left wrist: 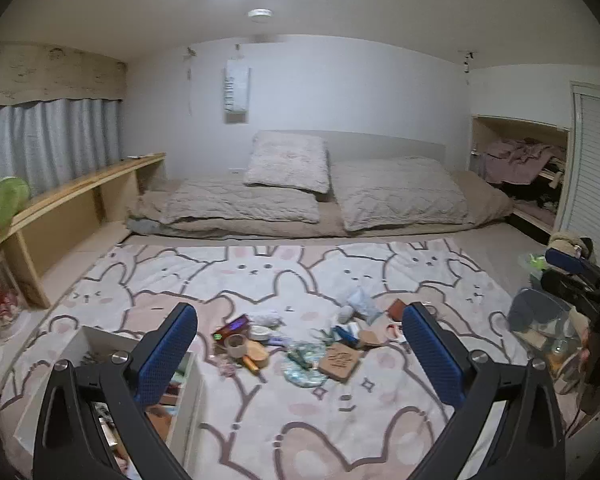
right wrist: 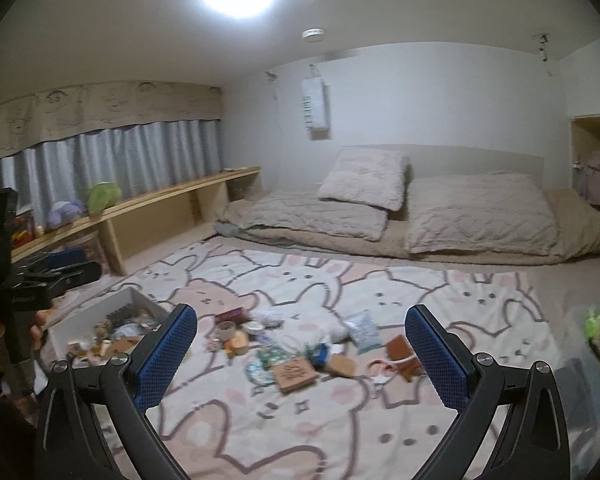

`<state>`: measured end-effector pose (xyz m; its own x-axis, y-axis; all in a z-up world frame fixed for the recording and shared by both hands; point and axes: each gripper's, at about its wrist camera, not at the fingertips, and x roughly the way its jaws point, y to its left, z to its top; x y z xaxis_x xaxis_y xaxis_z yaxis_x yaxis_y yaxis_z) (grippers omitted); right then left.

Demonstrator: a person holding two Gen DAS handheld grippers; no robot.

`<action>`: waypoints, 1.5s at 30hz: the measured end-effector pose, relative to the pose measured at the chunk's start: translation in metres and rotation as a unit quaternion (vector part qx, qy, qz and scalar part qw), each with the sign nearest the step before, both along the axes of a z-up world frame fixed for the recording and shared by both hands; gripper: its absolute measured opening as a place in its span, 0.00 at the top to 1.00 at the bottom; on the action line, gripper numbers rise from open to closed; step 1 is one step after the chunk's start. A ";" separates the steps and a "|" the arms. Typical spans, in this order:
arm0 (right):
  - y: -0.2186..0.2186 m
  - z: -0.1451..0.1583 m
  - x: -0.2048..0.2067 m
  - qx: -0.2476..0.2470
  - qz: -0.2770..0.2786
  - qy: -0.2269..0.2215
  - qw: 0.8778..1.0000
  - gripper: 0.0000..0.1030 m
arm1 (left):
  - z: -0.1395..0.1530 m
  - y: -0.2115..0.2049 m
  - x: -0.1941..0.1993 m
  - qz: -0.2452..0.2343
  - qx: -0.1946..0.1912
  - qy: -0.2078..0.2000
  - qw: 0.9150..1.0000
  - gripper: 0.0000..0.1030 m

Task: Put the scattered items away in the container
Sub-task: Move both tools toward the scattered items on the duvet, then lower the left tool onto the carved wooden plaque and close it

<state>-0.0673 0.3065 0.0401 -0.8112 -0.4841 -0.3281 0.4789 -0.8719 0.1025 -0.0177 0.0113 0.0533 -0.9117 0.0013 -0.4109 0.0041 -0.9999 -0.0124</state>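
- left gripper (left wrist: 300, 354) and right gripper (right wrist: 302, 354) both hang released, empty.
- white container (right wrist: 139, 300) sits near left on the bunny blanket (right wrist: 340, 432).
- scattered items (right wrist: 295, 374) lie mid-blanket; pinching soft fabric along with a small piece could drag the pile.

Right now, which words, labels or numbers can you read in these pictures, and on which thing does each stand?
None can be read with certainty.
Wall hanging: dark vertical letters, too blurred to read.
Brown square card: printed marks, too small to read.
Curtain valance: faint drawings, no readable text.
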 end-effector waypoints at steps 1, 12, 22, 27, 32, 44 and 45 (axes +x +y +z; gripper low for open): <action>0.006 -0.001 -0.004 0.003 -0.008 -0.001 1.000 0.00 | -0.001 0.004 -0.004 -0.007 0.003 -0.003 1.000 0.00; 0.045 -0.029 -0.044 0.026 -0.026 -0.056 0.998 0.00 | -0.023 0.042 -0.056 -0.060 0.020 -0.051 0.997 0.00; 0.086 -0.069 -0.071 -0.009 -0.058 -0.081 0.995 0.00 | -0.062 0.062 -0.106 -0.086 -0.009 -0.078 0.993 0.00; 0.096 -0.083 -0.082 -0.012 -0.066 -0.100 0.993 0.00 | -0.093 0.070 -0.133 -0.097 -0.026 -0.105 0.989 0.00; 0.099 -0.097 -0.087 -0.003 -0.063 -0.110 0.992 0.00 | -0.122 0.075 -0.152 -0.111 -0.051 -0.112 0.986 0.00; 0.091 -0.132 -0.099 0.007 -0.042 -0.173 0.984 0.00 | -0.193 0.081 -0.195 -0.147 -0.088 -0.162 0.972 0.00; 0.090 -0.135 -0.100 0.012 -0.041 -0.180 0.983 0.00 | -0.198 0.080 -0.199 -0.149 -0.088 -0.166 0.971 0.00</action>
<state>-0.1674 0.3964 -0.0951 -0.6765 -0.4111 -0.6110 0.3438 -0.9100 0.2317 -0.2163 0.0916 -0.1448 -0.6986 0.1475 -0.7001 -0.3106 -0.9440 0.1110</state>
